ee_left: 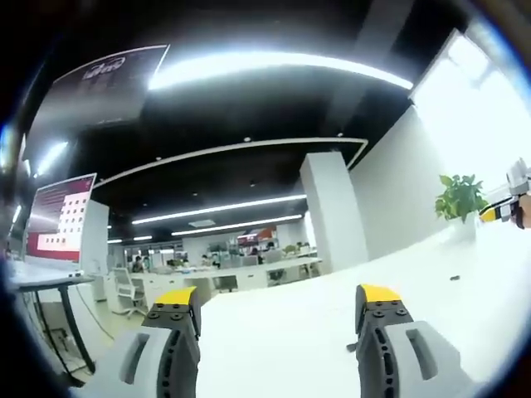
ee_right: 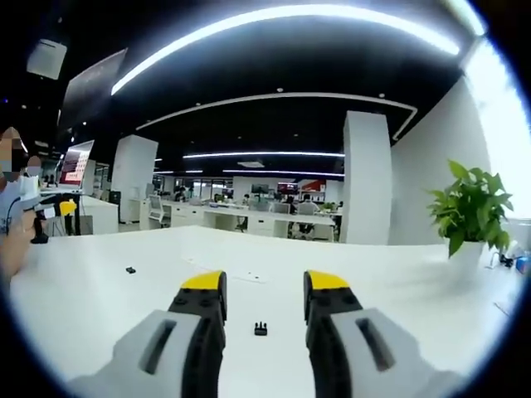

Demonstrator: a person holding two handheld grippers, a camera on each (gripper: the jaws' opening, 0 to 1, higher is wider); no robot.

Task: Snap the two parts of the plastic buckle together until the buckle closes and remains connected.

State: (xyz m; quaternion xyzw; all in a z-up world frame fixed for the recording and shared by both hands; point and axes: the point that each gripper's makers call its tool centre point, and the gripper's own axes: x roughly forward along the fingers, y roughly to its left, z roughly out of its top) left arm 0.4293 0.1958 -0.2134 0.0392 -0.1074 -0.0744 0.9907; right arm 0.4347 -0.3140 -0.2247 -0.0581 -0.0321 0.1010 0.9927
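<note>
You haven't grasped anything yet: both grippers' jaws are spread and empty. One buckle part (ee_right: 260, 329) lies on the worktop (ee_right: 398, 282) between your right gripper (ee_right: 264, 292) jaws, the other part (ee_right: 130, 269) well off toward your left gripper (ee_right: 51, 209). Close on the nearer one first.

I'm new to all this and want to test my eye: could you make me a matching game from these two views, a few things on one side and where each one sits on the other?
Things:
1. potted plant
2. small black buckle piece
3. second small black piece
4. red screen

Places:
A. on the white table, just ahead of the open right gripper
B. at the table's far right, by the white wall
C. off to the left in the left gripper view, beyond the table
D. on the table, further off to the left

Pairs: 1-B, 2-A, 3-D, 4-C
</note>
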